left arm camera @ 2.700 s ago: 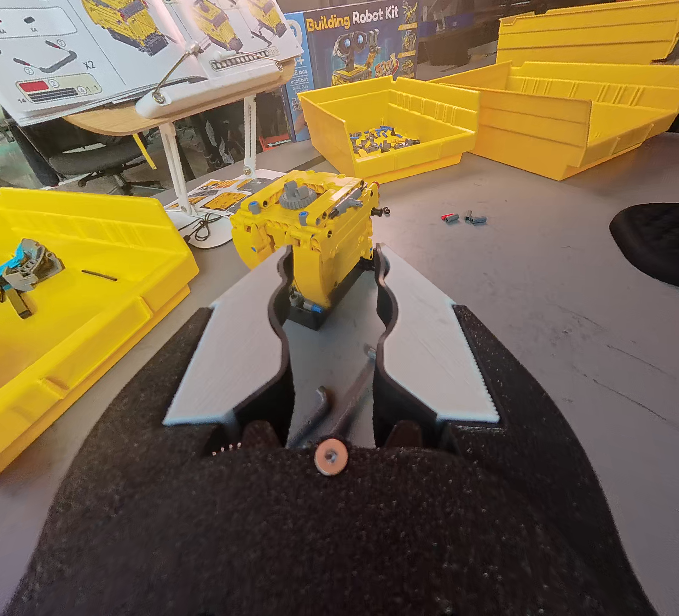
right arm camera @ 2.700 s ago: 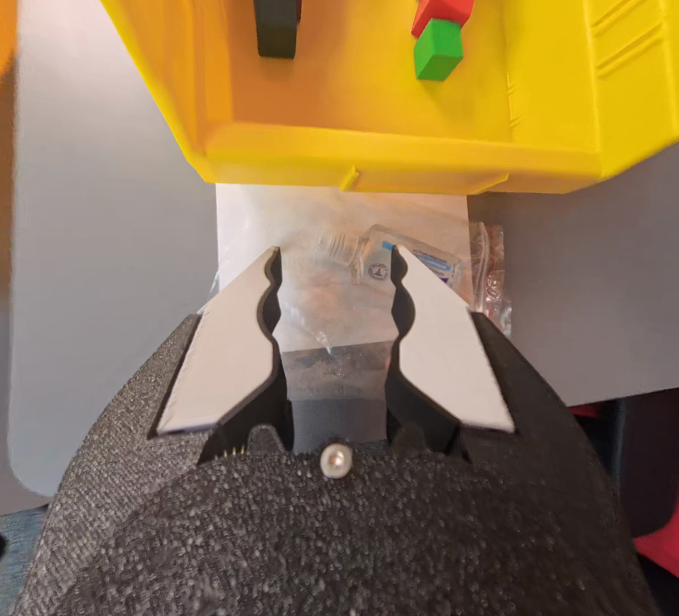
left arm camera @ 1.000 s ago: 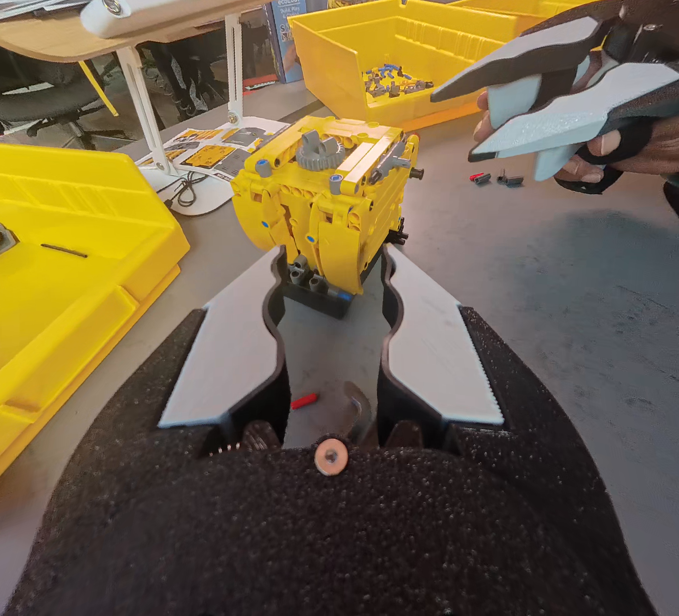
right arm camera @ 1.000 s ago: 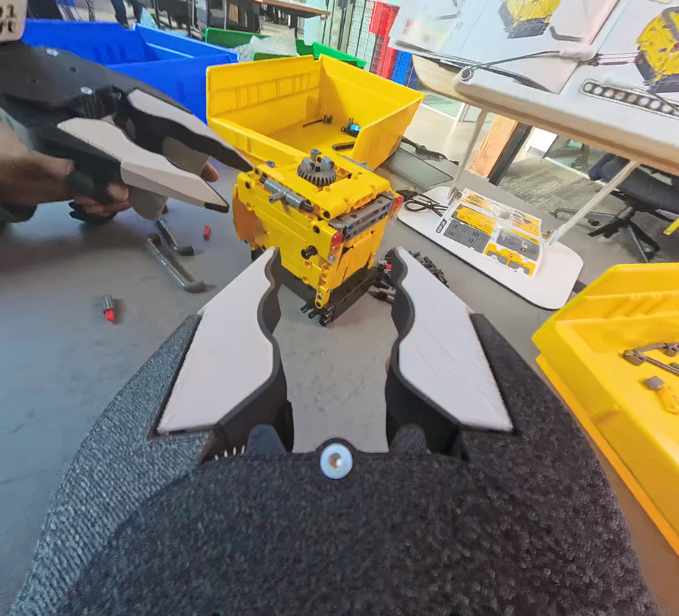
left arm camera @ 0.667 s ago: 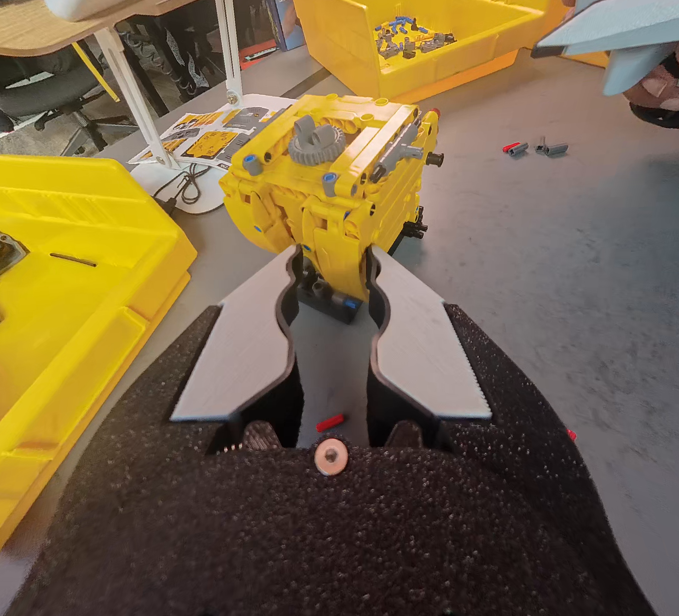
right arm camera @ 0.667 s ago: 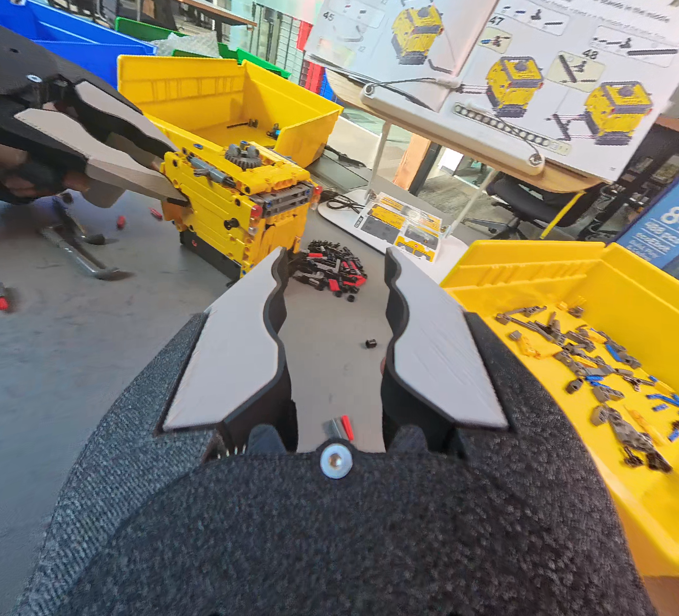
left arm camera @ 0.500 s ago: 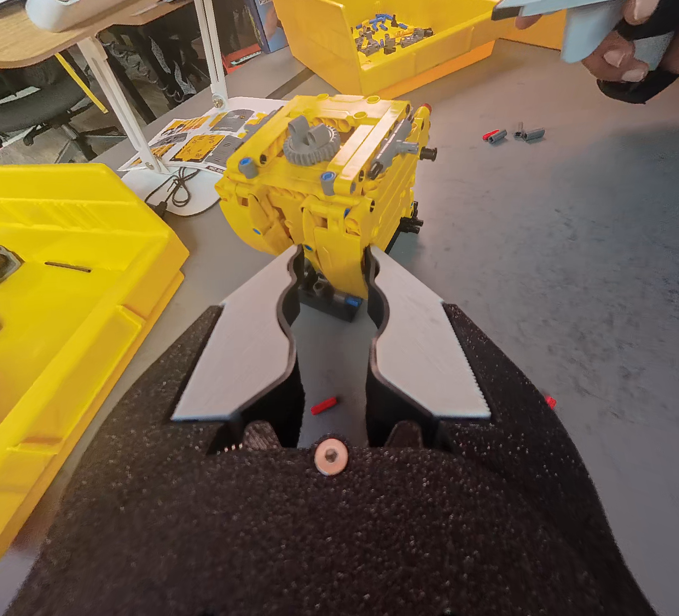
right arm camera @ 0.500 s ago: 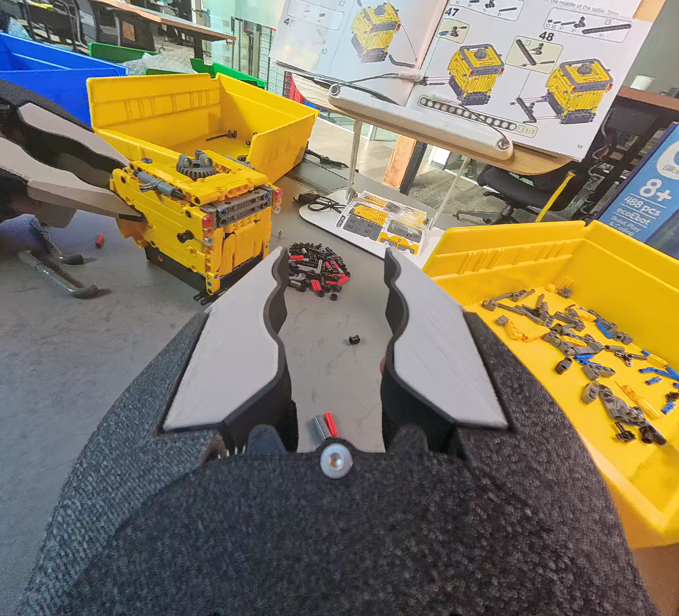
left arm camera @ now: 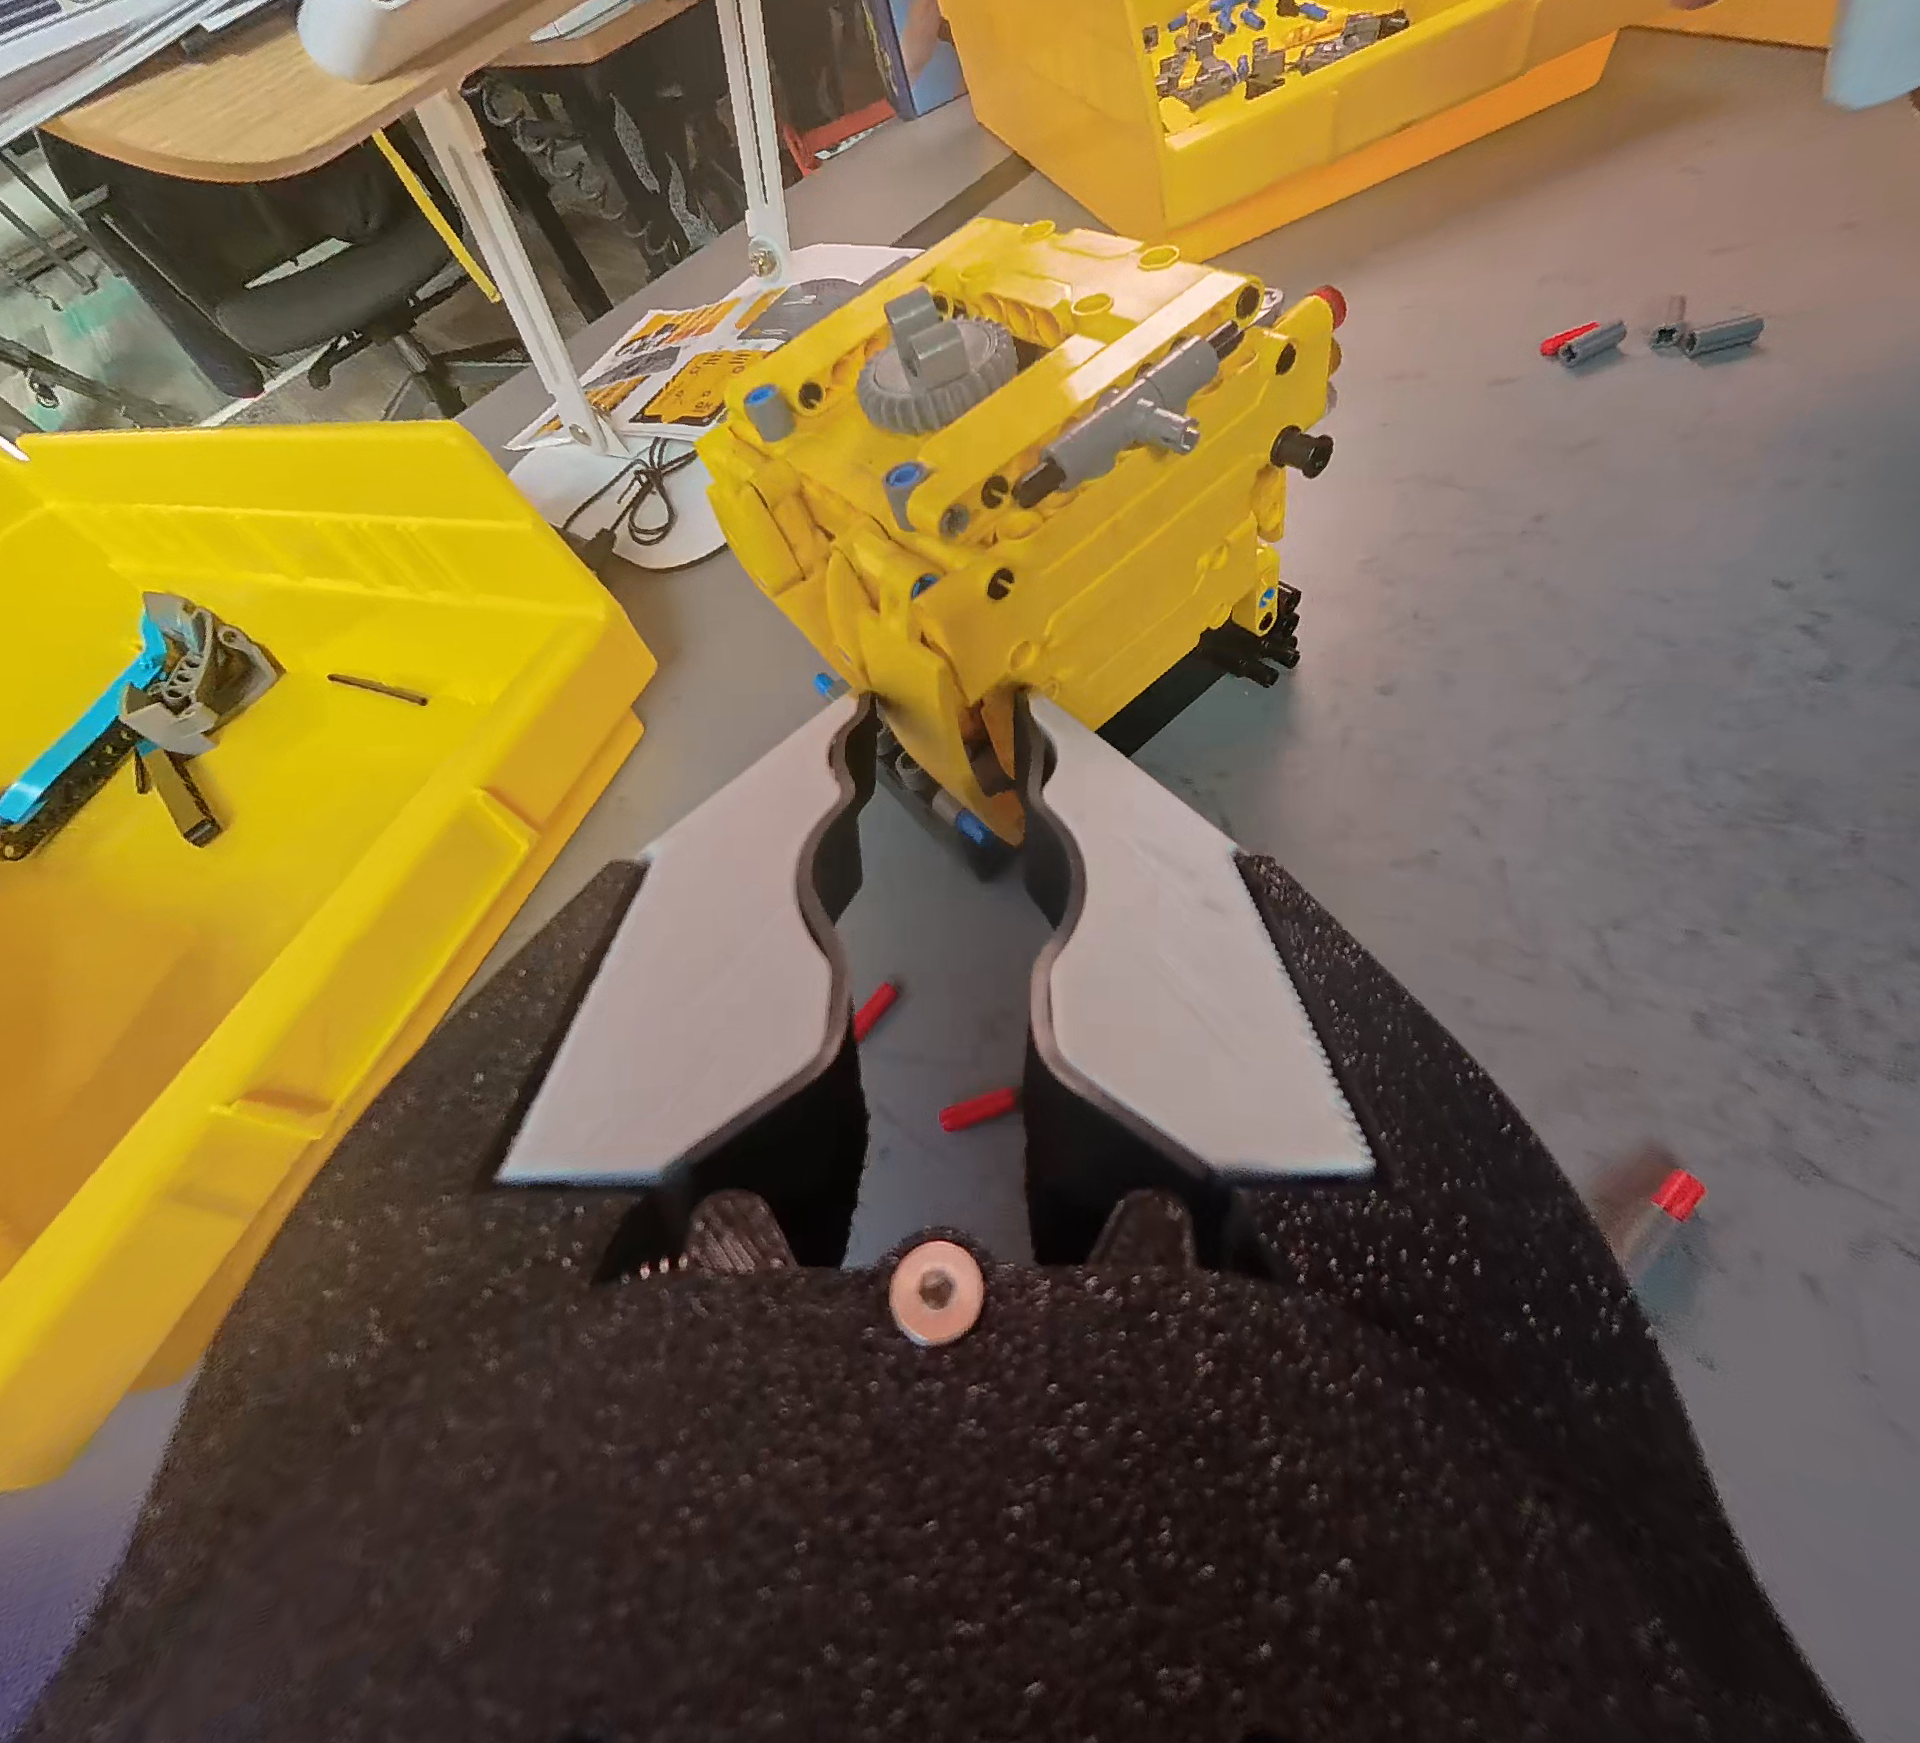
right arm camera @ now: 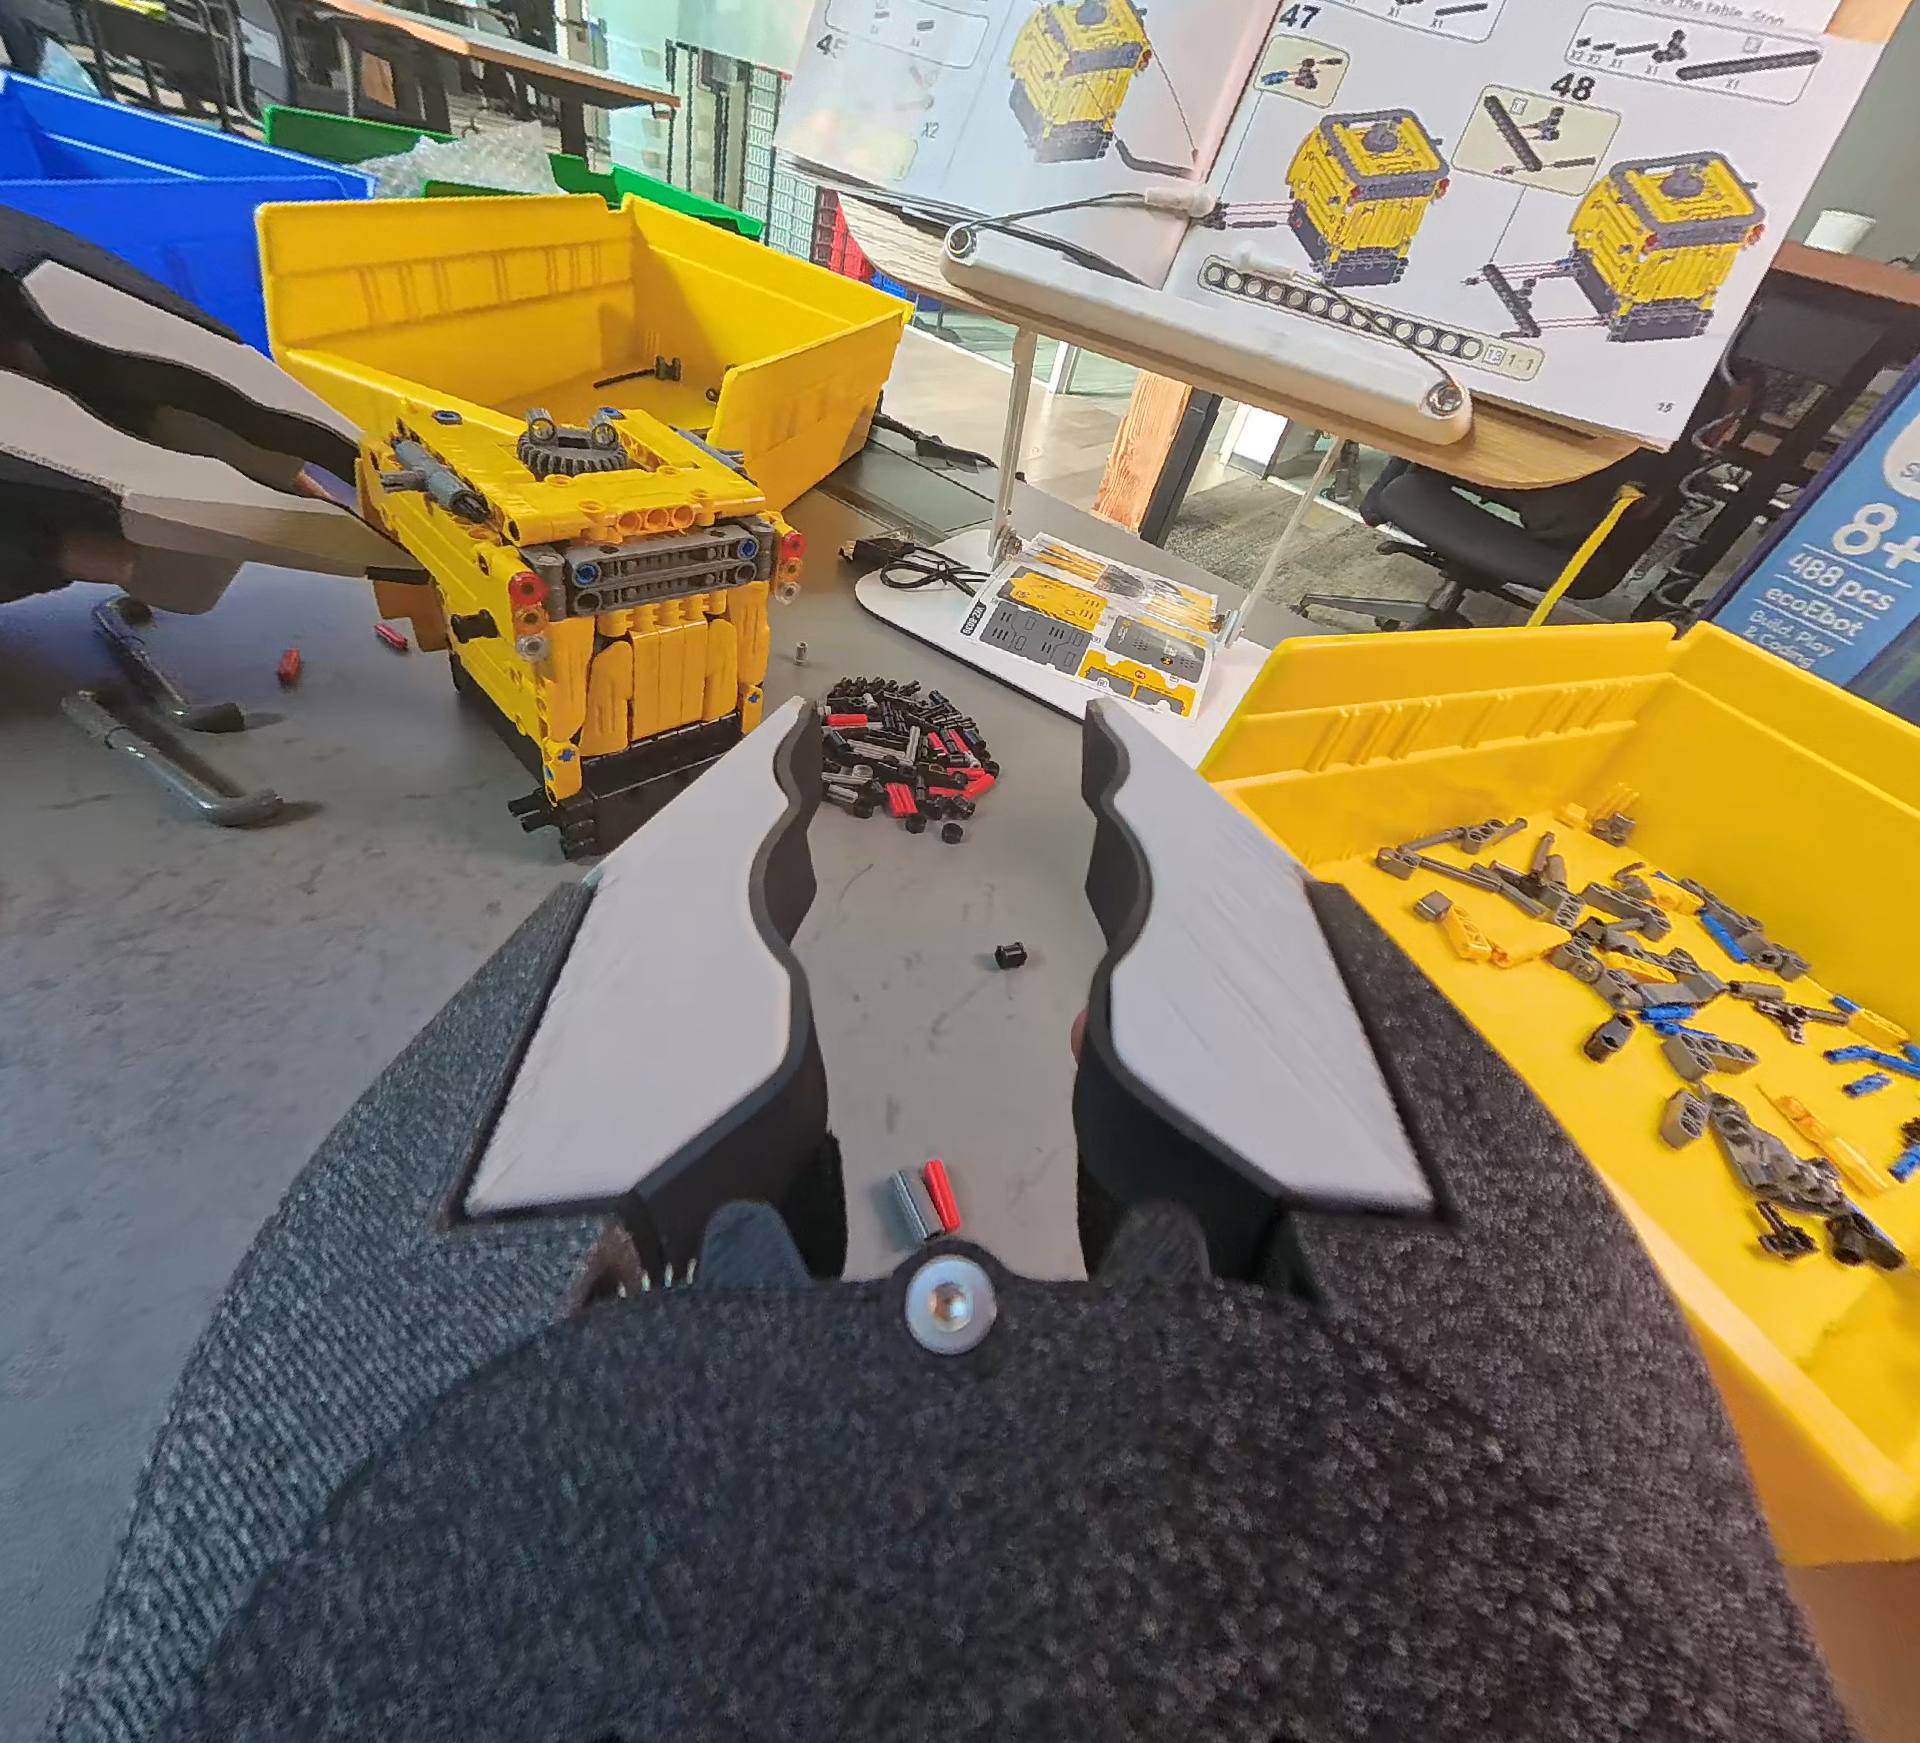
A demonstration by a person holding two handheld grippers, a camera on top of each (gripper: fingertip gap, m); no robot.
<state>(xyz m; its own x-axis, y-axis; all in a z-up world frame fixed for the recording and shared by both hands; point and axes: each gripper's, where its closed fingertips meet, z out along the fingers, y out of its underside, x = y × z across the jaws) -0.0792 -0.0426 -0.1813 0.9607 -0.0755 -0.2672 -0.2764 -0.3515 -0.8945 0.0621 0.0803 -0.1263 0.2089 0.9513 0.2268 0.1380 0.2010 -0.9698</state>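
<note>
Grey counter [left arm camera: 1558, 758], workshop behind. Left claw [left arm camera: 940, 717] clenched on the near lower corner of the yellow brick-built robot body [left arm camera: 1018, 488], which sits mid-counter. Right claw [right arm camera: 940, 737] released, holding nothing, hovering over bare counter just near of a pile of black and red pins [right arm camera: 904, 758] (yellow parts bin [right arm camera: 1455, 758] to its right). Instruction booklet [right arm camera: 1351, 83] on a stand at the far side.
</note>
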